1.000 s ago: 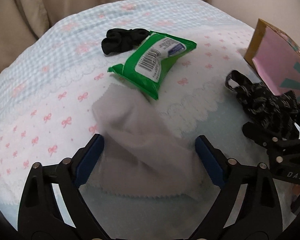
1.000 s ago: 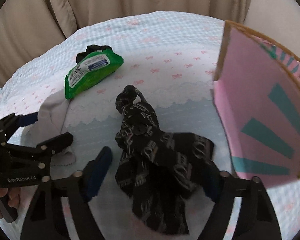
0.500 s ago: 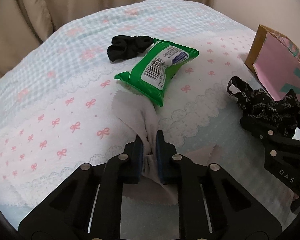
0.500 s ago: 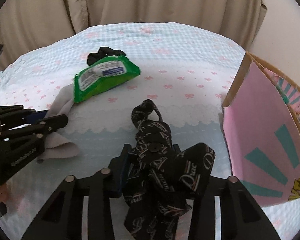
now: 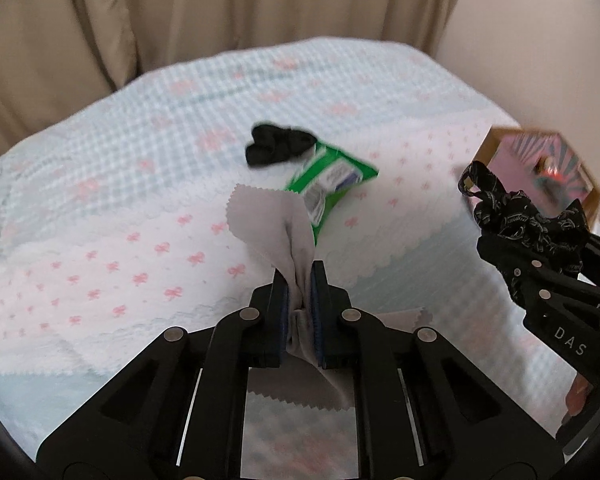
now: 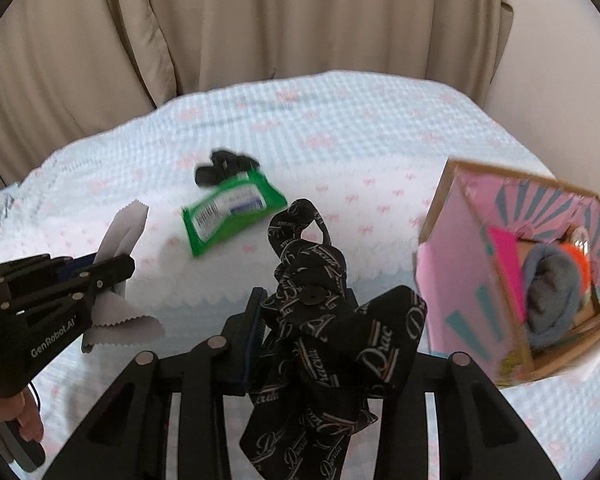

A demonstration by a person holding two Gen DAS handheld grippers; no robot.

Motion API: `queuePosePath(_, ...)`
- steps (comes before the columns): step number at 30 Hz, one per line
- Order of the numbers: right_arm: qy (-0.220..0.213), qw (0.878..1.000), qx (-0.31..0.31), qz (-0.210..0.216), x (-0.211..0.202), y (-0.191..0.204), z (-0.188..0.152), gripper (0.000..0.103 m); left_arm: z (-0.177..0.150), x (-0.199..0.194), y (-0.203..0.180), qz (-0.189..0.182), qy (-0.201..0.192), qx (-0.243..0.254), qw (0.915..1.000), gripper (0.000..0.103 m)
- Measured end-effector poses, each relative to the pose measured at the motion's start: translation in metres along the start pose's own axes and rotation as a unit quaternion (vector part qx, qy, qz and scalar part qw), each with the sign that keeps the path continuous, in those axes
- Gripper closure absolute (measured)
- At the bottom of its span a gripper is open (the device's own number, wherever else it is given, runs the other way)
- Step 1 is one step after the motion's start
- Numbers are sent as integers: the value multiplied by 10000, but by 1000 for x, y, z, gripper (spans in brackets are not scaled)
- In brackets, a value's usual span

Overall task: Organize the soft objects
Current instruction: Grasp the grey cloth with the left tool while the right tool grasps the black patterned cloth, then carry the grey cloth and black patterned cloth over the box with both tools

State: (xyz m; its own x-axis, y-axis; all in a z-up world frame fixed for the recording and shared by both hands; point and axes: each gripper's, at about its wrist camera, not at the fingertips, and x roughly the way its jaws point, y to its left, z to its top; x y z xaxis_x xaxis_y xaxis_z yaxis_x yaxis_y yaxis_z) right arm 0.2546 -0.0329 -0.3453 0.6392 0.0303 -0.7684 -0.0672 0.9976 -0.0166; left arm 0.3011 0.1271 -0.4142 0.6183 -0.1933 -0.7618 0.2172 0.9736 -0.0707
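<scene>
left gripper (image 5: 299, 292): jaws clamped tight on the grey cloth, raised above the bed; a hand (image 6: 24, 420) shows below its body in the right wrist view.
grey cloth (image 5: 272, 224): pinched at its middle, zigzag-cut edges fanning out above and hanging below the jaws, clear of the bedspread.
bedspread (image 5: 100, 208): pale blue check with pink bows and a white scalloped band.
black bundle (image 5: 278, 148): small dark fabric lying on the bed, touching the far end of the wipes pack.
wipes pack (image 5: 332, 184): green, flat on the bed, beyond the grey cloth.
right gripper (image 6: 300, 320): closed on the black printed fabric, lifted off the bed.
black printed fabric (image 6: 324, 320): bunched between the jaws, a loop standing up, ends hanging down.
box (image 6: 452, 280): pink and teal cardboard, open, at the right; grey-blue fabric (image 6: 548, 296) inside.
</scene>
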Motion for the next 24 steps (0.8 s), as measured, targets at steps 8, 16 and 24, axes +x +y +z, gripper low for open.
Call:
queuePosePath(8,-283,9995,146,61,-66,4,31,70,33,-70,-9,5,-234,-256,9994,95)
queuePosePath(16,-595,9971,467,123,-135,-20,64,70,73,-136,-46,107,-462,-280,9985,95)
queuePosePath(24,-538,9966,616,133,-169,-83,83,70,107,-170,-108,249,-539,-305,9978,95)
